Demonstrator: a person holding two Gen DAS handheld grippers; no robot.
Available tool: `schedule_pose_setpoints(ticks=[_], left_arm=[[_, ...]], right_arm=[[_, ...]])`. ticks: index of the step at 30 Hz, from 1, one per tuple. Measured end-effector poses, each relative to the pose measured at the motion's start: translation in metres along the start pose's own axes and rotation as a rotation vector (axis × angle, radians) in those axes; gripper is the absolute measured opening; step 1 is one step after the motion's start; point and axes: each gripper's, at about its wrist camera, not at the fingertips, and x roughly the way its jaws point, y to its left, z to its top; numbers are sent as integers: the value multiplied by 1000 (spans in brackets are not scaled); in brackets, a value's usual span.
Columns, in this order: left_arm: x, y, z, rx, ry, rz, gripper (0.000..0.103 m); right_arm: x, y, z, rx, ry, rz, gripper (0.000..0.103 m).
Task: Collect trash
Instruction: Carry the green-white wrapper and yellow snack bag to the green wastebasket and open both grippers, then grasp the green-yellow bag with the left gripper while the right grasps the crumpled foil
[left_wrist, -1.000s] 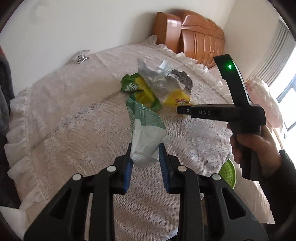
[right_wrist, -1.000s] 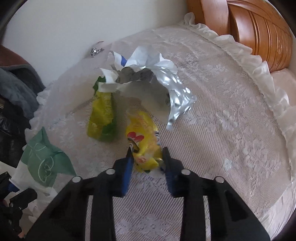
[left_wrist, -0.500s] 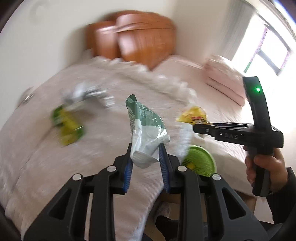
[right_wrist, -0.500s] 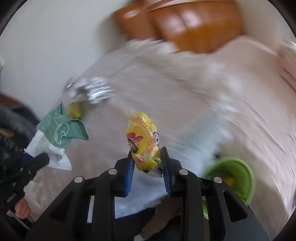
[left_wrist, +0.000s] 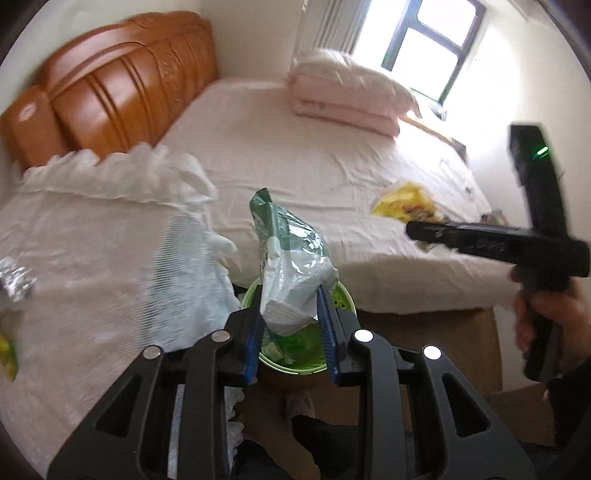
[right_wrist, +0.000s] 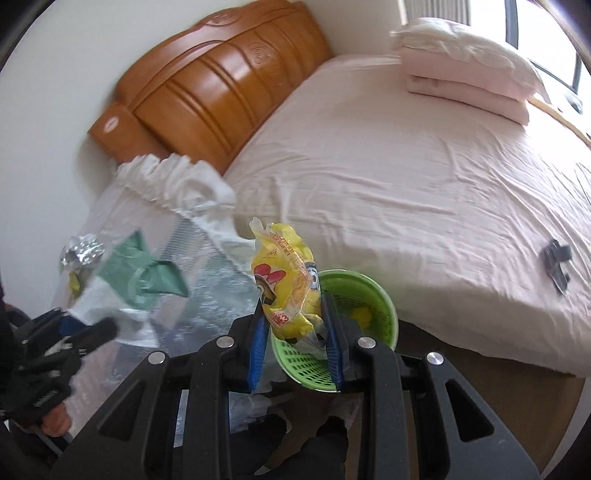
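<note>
1. Left wrist view: the left gripper (left_wrist: 291, 325) has its blue ribbed pads closed narrowly on the lower end of a crumpled green-and-white plastic snack bag (left_wrist: 291, 258), which stands upright between the fingers.
2. Directly beyond and below its fingertips sits a round green perforated plastic basket (left_wrist: 341, 299), with scraps inside.
3. To the left of that gripper lies a white lace table cover with a ruffled edge (left_wrist: 110, 236), bearing a crinkled silver foil wrapper (left_wrist: 14, 282) at its far left.
4. Right wrist view: the right gripper (right_wrist: 295, 339) is clamped narrowly on a glossy yellow cartoon-printed plastic wrapper (right_wrist: 286, 284), held upright.
5. The basket (right_wrist: 373, 295) lies just ahead and slightly right of those fingertips.
6. Further ahead spreads a wrinkled pale pink bedsheet (right_wrist: 406, 184) with a carved wooden headboard (right_wrist: 221, 85) behind.
</note>
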Motion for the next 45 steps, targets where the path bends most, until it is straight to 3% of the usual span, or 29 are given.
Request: schedule_pose_setpoints(ticks=[5,9,14,22,28,29,30,33,41,45], left_arm=[[72,-18,2,-8,136,-28,61],[99,-20,-1,-51,198,14,70],[65,-11,5,-175,111,71,96],[9,18,10,-357,13,130,95],[1,23,8,-357,-2,192,95],[-1,23,7,-353,-1,202,95],[-3,24,7,-351,0,207,95],[-6,26,5,-355,2,217,95],[-12,33,2,-357,-3,237,95],[-16,39,0,-367,-7,243,95]], right_arm=[[3,-20,-6,3,24,1,29],[10,-31,-9,-4,52,13,29],[15,-35,-13,-19,75,31,29],[31,-28,-12,-69,102,53,30],[82,-20,-21,-96,180,43,31],[95,-19,-25,-99,205,39,38],[103,-16,-27,-99,220,34,54],[123,-9,-35,-114,254,7,85],[105,2,-28,-121,231,3,99],[92,5,-19,-116,217,3,100]])
